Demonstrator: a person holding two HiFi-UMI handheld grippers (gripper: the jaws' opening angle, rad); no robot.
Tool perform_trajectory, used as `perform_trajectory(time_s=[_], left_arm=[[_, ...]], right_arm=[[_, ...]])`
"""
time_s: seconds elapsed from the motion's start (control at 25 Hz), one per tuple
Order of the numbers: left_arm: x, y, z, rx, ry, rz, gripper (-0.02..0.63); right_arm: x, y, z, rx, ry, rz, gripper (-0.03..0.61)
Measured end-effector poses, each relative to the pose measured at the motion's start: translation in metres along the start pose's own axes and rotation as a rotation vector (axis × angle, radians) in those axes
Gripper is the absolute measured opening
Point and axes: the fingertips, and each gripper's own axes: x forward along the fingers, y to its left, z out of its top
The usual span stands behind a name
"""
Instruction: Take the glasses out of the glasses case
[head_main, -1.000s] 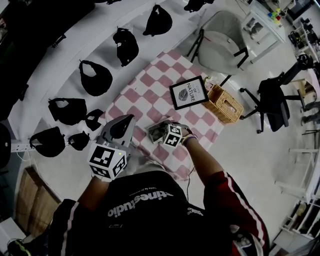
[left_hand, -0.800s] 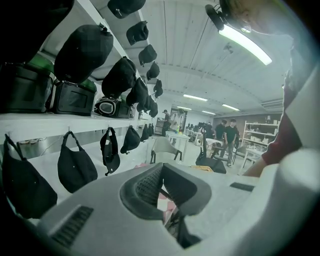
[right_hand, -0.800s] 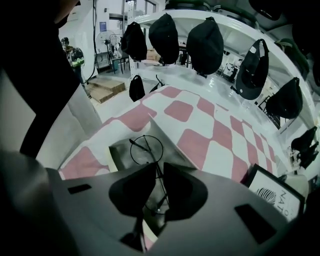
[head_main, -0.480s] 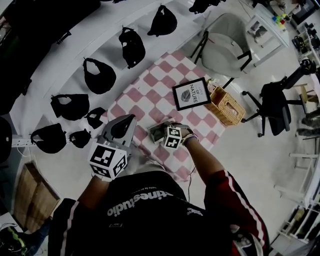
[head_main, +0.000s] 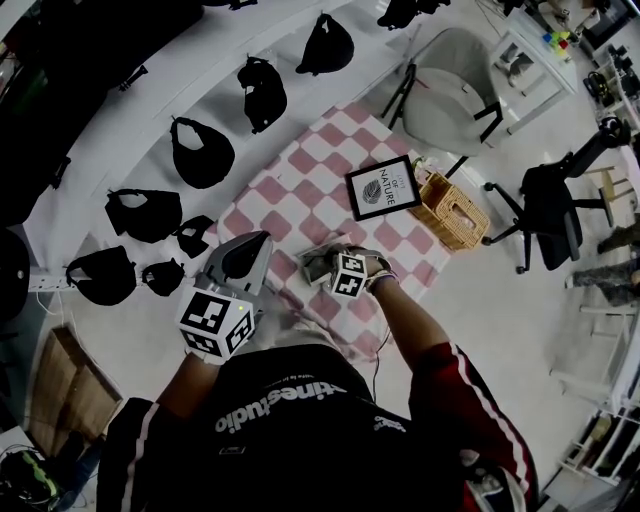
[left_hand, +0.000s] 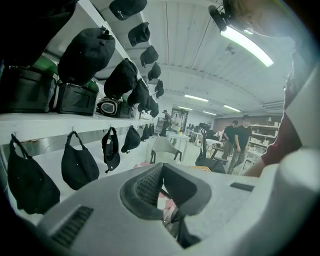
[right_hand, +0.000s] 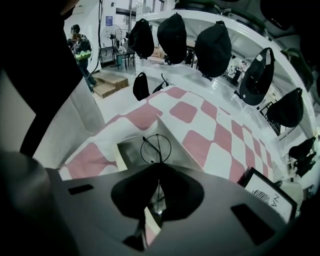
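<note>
Glasses (right_hand: 155, 148) sit clamped by the thin frame in the right gripper (right_hand: 158, 172), one round lens poking past the jaws over the open case (right_hand: 129, 150) on the checked cloth (right_hand: 200, 145). The left gripper (left_hand: 162, 168) is closed, empty and held aside. The unsteadied case could drag along if a temple snags its wall.
</note>
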Motion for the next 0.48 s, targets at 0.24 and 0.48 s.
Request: perform_trajectory(time_s=[0.24, 0.48], left_arm=[[-0.003, -0.003, 0.001, -0.008, -0.002, -0.011, 0.007], [-0.007, -0.011, 0.003, 0.006, -0.002, -0.034, 0.007]], right_arm=[[-0.012, 0.003, 0.007, -0.009, -0.018, -0.033, 0.012], [-0.027, -0.001, 0.011, 0.013, -0.034, -0.087, 0.012]])
